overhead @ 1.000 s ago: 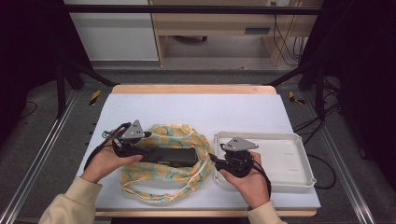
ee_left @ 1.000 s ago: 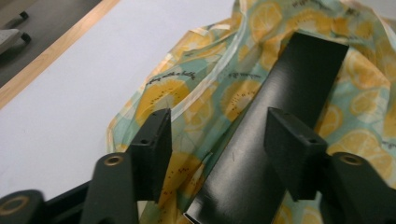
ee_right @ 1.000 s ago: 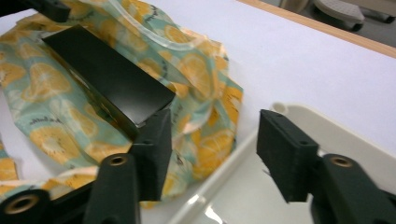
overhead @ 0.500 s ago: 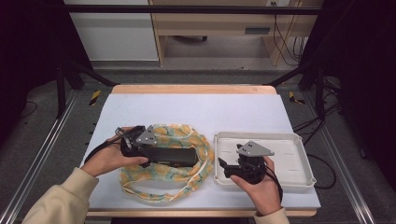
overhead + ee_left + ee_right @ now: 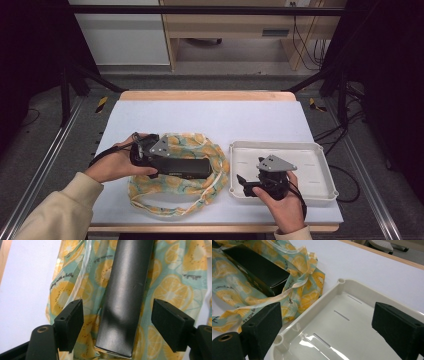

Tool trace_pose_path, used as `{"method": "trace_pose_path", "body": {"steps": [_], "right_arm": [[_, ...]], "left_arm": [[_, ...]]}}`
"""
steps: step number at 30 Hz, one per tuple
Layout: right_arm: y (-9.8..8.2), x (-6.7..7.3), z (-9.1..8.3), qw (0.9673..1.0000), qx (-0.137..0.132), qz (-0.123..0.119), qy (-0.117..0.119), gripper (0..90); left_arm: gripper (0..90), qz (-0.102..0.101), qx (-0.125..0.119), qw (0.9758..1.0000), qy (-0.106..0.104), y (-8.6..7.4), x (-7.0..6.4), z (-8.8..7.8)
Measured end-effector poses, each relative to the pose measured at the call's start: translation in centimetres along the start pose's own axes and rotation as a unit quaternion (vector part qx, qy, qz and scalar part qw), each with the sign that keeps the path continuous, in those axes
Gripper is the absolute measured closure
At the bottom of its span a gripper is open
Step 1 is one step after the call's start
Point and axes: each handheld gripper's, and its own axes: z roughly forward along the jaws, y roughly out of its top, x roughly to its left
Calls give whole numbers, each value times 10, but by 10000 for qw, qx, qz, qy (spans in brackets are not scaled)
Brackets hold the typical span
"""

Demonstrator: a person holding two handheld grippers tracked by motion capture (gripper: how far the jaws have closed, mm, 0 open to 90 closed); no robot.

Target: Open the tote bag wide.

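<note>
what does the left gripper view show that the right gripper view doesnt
Left gripper view alone: the black box seen lengthwise between that gripper's open fingers, pads clear of it, its near end flap showing. Right gripper view alone: the white tray, with slots in its floor, between open fingers. Both share: the box, the lemon-print cloth under it and the white table.

A pale table top (image 5: 210, 117) with a wooden far edge (image 5: 205, 95) stands between two metal rails, one at the left (image 5: 45, 165) and one at the right (image 5: 367, 185). On the grey floor beyond lie two yellow-and-black markers (one near each far corner) (image 5: 102, 104). Farther off stand a white cabinet (image 5: 117, 35) and a wooden bench (image 5: 230, 30), with cables (image 5: 305, 45) hanging at its right.
</note>
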Motion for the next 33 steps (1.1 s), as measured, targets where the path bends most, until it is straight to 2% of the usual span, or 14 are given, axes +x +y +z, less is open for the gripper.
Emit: {"method": "trace_pose_path", "body": {"steps": [5,8,11,17,20,24,33], "right_arm": [[-3,1,-2,10000,46,2,-43,101],[-2,3,-1,9999,72,-93,-87,102],[-3,4,0,9998,88,-172,-72,102],[-6,4,1,9998,115,-134,-65,103],[-7,4,2,9998,143,-145,-63,103],[-8,4,1,9998,143,-143,-64,103],[-8,4,3,9997,188,-168,-7,103]], "left_arm": [[277,247,226,9994,-106,0,-1,1],[278,320,266,9990,-167,-1,-2,4],[278,318,324,9988,-166,-2,-1,7],[278,323,372,9986,-194,-8,3,10],[278,267,348,9987,-261,-10,6,13],[277,410,478,9974,-360,-5,9,21],[285,422,562,9959,-577,-10,14,35]]}}
